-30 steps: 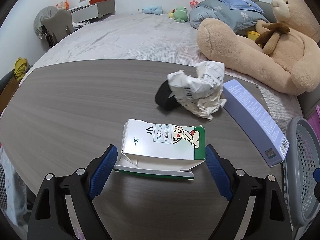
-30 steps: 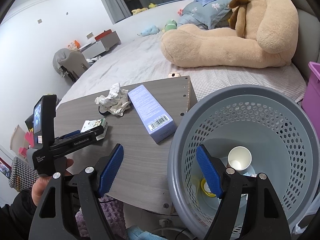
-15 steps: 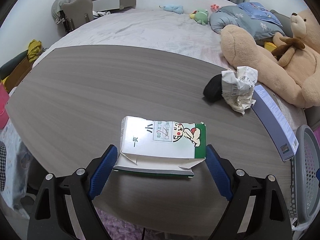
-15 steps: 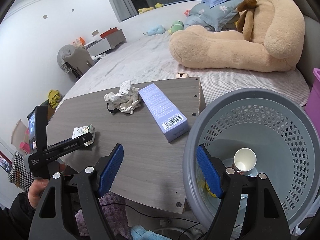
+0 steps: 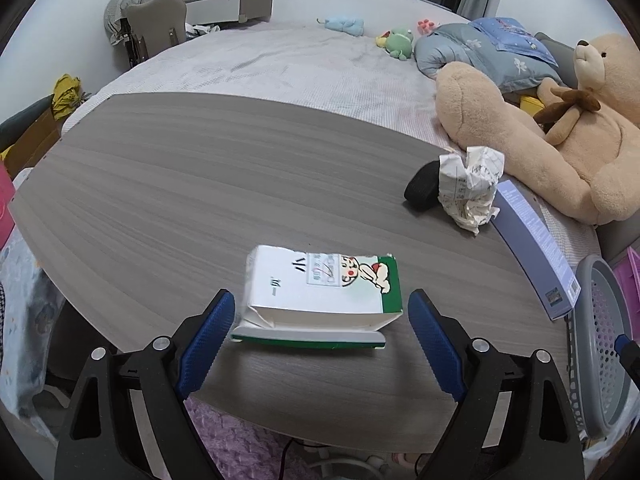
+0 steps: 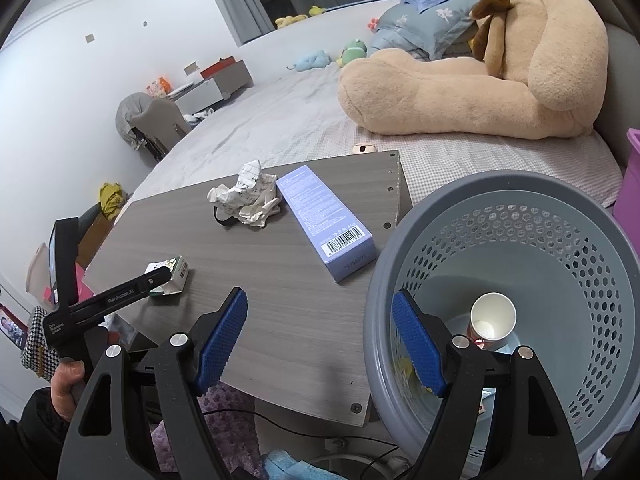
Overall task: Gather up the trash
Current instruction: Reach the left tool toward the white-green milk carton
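Note:
A torn white and green carton (image 5: 320,292) sits between the blue pads of my left gripper (image 5: 318,336), lifted over the grey table's (image 5: 180,192) near edge; the pads flank it closely. The carton also shows in the right wrist view (image 6: 172,278), at the tips of the left gripper. A crumpled paper ball (image 5: 470,186) and a lavender box (image 5: 534,248) lie at the table's right end. My right gripper (image 6: 320,340) is open and empty, over the rim of a grey perforated bin (image 6: 532,216) that holds a paper cup (image 6: 493,316).
A black item (image 5: 420,192) lies behind the paper ball. A large teddy bear (image 6: 480,72) lies on the bed (image 5: 280,64) beyond the table. A purple container (image 6: 630,184) stands right of the bin. A purple rug (image 5: 240,448) lies below the table.
My left gripper has drawn back toward the table's near edge with the carton between its pads. My right gripper has shifted slightly and stays open over the bin.

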{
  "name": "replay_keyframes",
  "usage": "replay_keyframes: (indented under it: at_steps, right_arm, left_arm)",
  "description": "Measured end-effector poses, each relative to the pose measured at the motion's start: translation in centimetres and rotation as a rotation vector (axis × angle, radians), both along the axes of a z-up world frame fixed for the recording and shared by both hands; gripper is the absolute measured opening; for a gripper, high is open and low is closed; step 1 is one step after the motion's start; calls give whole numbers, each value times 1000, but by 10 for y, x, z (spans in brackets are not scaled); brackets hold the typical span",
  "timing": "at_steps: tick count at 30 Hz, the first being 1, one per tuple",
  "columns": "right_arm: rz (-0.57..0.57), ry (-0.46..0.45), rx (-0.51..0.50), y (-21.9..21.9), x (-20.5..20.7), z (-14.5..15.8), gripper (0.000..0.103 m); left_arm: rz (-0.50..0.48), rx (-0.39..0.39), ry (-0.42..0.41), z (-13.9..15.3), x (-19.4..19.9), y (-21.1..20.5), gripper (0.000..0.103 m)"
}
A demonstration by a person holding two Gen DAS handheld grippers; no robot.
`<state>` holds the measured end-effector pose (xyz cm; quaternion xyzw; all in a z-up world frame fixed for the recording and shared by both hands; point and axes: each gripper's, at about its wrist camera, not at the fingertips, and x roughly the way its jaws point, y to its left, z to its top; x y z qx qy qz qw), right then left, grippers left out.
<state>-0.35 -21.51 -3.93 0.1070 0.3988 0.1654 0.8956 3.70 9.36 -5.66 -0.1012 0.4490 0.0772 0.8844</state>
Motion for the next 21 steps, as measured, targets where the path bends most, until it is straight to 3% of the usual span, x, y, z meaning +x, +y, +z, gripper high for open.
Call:
replay_keyframes:
  at_steps: [6,11,15,21]
  right_arm:
    - [2,8,6,-1,0,-3,74]
    - [7,14,11,0,2,-6,74]
    - [19,18,6,5,4,-7,74]
    - [12,16,-1,6,3,-6,74]
  left_arm:
    - [69,6,-7,10,-17,24,85]
    - [129,28,44,0,-32,50,85]
    - [147,27,88,-14,-29,60,85]
    - [143,55,91,-23,-10,60,85]
